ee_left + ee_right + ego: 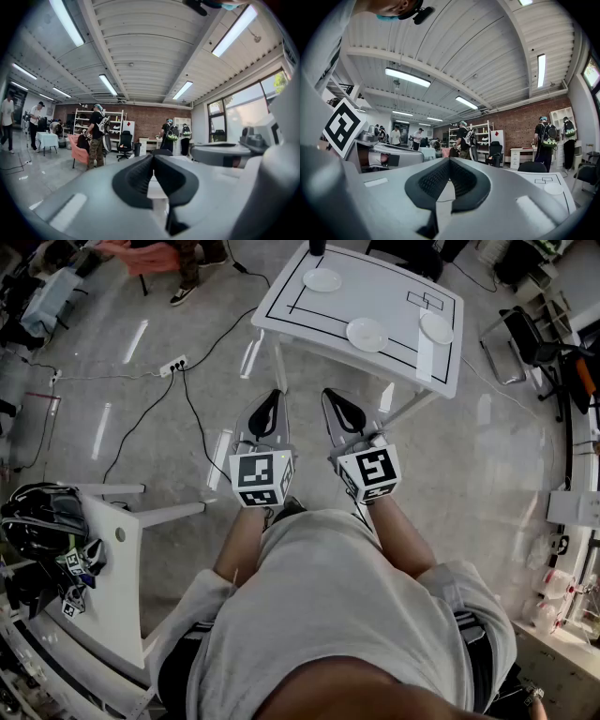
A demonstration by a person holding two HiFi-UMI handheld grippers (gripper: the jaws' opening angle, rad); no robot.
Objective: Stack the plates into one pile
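Observation:
Three white plates lie apart on a white table [281, 306] ahead of me: one at the far left [322, 279], one near the front edge [367, 334], one at the right [437, 327]. Both grippers are held side by side over the floor, short of the table's near edge. My left gripper [273, 395] is shut with nothing in it, and so is my right gripper [330, 394]. In the left gripper view the black pads [136, 176] meet with nothing between them. The right gripper view shows the table [539, 180] and one plate [554, 188] at the right.
A white stool-like table [112, 563] with a dark helmet and gear [45, 517] stands at my left. A power strip [174, 365] and cables lie on the floor. A black chair [527, 334] is right of the table. People [97, 133] stand far off in the room.

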